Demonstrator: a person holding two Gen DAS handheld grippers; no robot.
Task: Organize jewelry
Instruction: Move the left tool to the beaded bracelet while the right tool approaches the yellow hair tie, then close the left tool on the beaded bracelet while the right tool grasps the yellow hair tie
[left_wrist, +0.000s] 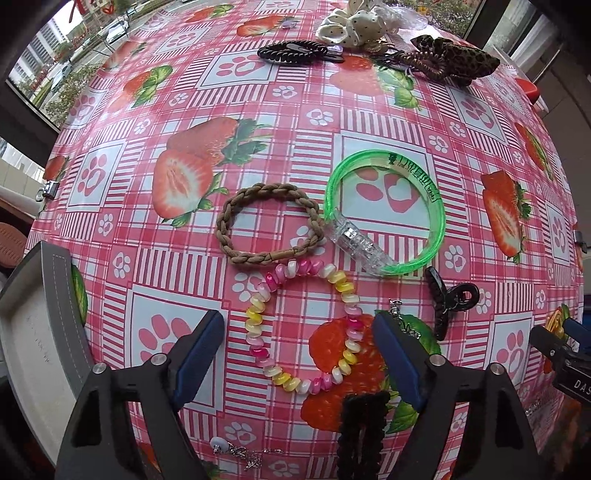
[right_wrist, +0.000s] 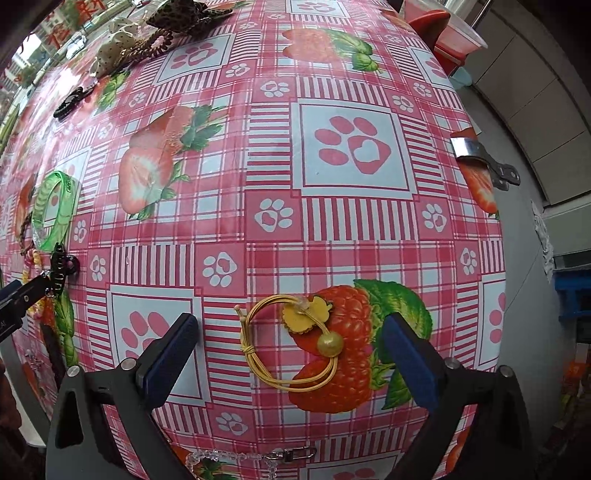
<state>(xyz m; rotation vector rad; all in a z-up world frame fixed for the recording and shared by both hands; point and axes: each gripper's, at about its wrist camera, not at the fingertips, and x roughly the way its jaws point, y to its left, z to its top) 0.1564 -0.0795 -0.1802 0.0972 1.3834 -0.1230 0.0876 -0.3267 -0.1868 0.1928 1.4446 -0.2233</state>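
Note:
My left gripper (left_wrist: 299, 332) is open above a pink, yellow and white spiral hair tie (left_wrist: 301, 325) that lies between its fingers on the tablecloth. Beyond it lie a brown braided hair tie (left_wrist: 269, 223) and a green bangle (left_wrist: 388, 210) with a clear clasp. A black claw clip (left_wrist: 447, 299) lies to the right. My right gripper (right_wrist: 291, 339) is open over a yellow elastic hair tie (right_wrist: 291, 343) with a flower charm and a bead. A grey tray (left_wrist: 33, 325) sits at the left edge.
At the far side lie a black spiral tie (left_wrist: 295, 51), a cream dotted scrunchie (left_wrist: 354, 26) and a leopard clip (left_wrist: 458, 59). A black fuzzy clip (left_wrist: 364, 432) and a silver chain (left_wrist: 243, 452) lie near me. A crystal chain (right_wrist: 251, 458) lies by the front edge.

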